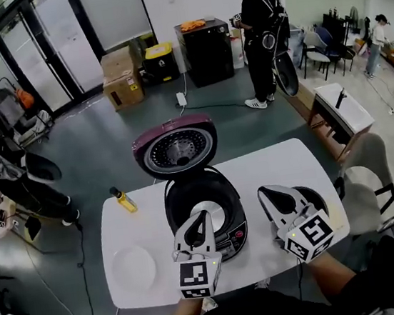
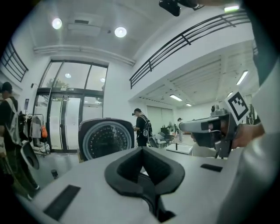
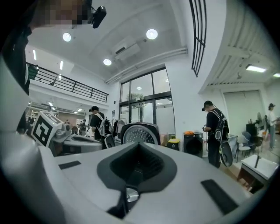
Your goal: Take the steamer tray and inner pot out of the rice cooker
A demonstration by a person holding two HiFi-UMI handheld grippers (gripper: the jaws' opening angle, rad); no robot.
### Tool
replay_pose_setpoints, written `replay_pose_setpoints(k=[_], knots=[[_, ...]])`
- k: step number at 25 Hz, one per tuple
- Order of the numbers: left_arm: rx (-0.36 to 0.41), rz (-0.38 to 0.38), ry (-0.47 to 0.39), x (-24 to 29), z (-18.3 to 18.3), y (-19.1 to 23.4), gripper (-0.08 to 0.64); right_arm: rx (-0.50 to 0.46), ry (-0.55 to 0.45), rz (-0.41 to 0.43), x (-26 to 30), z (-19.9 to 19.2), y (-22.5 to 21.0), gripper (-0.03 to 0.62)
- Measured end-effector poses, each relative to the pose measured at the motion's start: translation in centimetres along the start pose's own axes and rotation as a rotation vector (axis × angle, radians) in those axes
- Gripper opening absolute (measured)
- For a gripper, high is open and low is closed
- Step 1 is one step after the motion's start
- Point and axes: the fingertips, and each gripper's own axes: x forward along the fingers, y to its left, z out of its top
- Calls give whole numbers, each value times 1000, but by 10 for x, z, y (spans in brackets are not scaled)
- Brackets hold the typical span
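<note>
The dark purple rice cooker (image 1: 226,239) stands open in the middle of the white table (image 1: 277,161), its lid (image 1: 175,146) tipped back. Its cavity shows only a pale disc at the bottom. A white round tray (image 1: 134,268) lies on the table to the left. A dark round pot (image 1: 323,200) sits right of the cooker, mostly hidden behind my right gripper (image 1: 263,192). That gripper is shut and empty, held in the air. My left gripper (image 1: 204,214) hangs over the cooker's front, also shut and empty. Both gripper views show closed jaws pointing level, with the lid (image 2: 106,138) (image 3: 139,133) ahead.
A yellow bottle (image 1: 123,199) lies on the table's far left corner. A person (image 1: 261,33) stands beyond the table near a black cabinet (image 1: 204,50). Cardboard boxes (image 1: 122,80) sit by the glass doors. A small white table (image 1: 343,106) and a chair (image 1: 363,189) are at the right.
</note>
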Motion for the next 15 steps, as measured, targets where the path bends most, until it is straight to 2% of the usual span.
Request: replay_pose_setpoints(k=[6, 15], knots=[[-62, 115, -8, -29, -12, 61, -6, -62, -5, 26, 40, -6, 37, -2], [-66, 180, -19, -51, -15, 101, -5, -218, -22, 74, 61, 3, 71, -2]])
